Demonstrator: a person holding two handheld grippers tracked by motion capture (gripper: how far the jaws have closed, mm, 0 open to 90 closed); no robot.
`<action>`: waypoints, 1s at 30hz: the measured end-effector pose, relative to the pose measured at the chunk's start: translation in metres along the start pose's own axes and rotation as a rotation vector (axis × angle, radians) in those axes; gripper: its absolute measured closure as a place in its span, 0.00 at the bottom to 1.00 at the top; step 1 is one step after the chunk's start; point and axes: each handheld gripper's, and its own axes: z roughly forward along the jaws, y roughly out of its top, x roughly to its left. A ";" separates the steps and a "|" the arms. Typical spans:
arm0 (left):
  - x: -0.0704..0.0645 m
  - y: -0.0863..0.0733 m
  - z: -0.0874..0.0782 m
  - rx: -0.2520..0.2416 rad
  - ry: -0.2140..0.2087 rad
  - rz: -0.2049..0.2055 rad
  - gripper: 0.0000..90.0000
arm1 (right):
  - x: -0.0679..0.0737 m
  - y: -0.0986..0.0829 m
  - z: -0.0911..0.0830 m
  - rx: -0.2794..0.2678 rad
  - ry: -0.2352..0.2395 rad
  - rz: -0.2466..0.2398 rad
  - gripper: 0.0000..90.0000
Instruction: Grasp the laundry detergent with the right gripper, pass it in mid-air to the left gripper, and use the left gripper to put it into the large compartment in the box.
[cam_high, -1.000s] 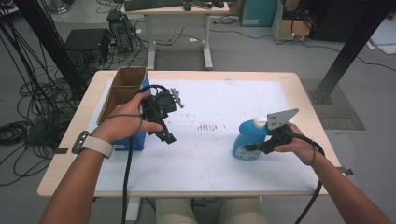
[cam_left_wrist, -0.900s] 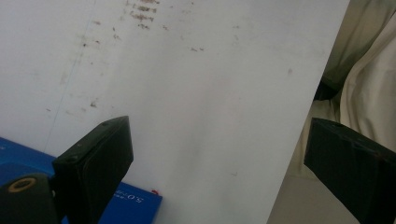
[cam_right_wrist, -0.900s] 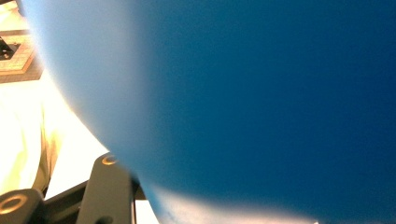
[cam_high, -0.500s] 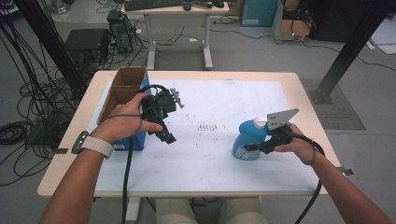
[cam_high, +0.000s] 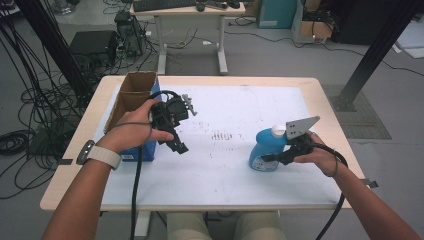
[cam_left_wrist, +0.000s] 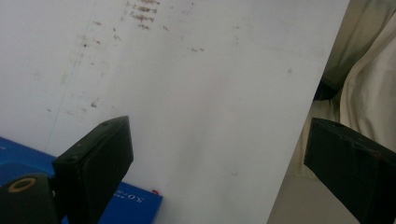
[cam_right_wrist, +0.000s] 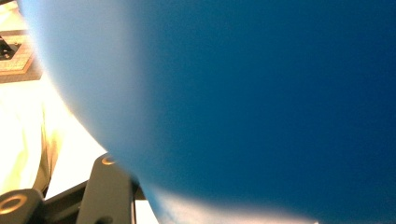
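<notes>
A blue plastic bottle with a white cap stands upright on the white-topped bench, toward its right-hand side and near the front edge, its long axis vertical with the cap uppermost. The right tongs are at the bottle's lower body, coming in from the bottle's right, the side nearer the person's right hand, so this hand is plainly the one placed to handle it. In the right gripper view the blue wall of the bottle sits pressed up against the camera with one black jaw showing beneath it at the lower left; judging from that and from the high view, the right tongs appear closed on the bottle's lower body, though the second jaw is hidden behind it. The left tongs are held above the bench well apart from the bottle, far off to its left, just beside an open brown cardboard box with a blue side. In the left gripper view their two black jaws stand wide apart with nothing between them but bare bench surface, and a corner of the blue box side lies at the bottom left.
</notes>
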 end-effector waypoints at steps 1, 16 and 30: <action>0.000 0.000 0.000 0.000 0.000 0.000 0.09 | 0.000 0.000 0.000 0.000 0.000 0.002 0.49; 0.000 -0.001 -0.001 -0.001 0.004 -0.001 0.09 | 0.000 0.000 0.000 0.002 0.000 -0.003 0.48; 0.000 0.000 0.000 0.002 0.000 0.002 0.09 | 0.000 0.000 0.000 0.000 0.002 -0.001 0.48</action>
